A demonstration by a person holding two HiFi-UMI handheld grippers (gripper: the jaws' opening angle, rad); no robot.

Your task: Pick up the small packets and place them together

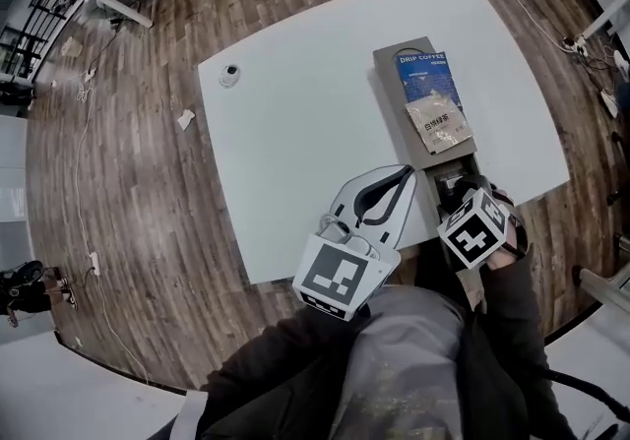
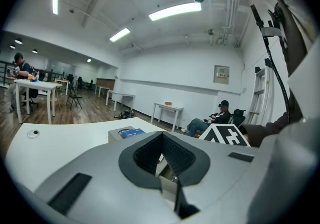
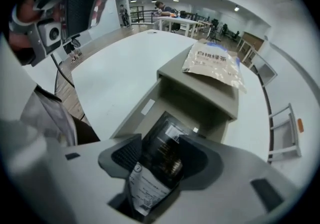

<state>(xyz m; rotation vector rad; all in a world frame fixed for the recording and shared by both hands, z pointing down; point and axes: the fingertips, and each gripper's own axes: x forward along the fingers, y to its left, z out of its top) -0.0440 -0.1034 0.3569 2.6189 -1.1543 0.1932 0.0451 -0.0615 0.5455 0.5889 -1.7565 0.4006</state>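
Black packet (image 3: 167,153) between wide-open jaws, at the near open end of the box (image 1: 389,59)

The right hand-held gripper (image 3: 160,140) tilts steeply down into that low compartment, its pads spread and not pressing the packet, whose white label and gold print are too fine to read. Further along the box's raised top lie a beige packet (image 1: 438,123) with dark characters I cannot read and a blue packet (image 1: 425,79) marked "DRIP COFFEE". The left hand-held gripper (image 1: 406,172) is held nearly level just left of the box over the white surface (image 1: 295,113), jaw tips together and empty.
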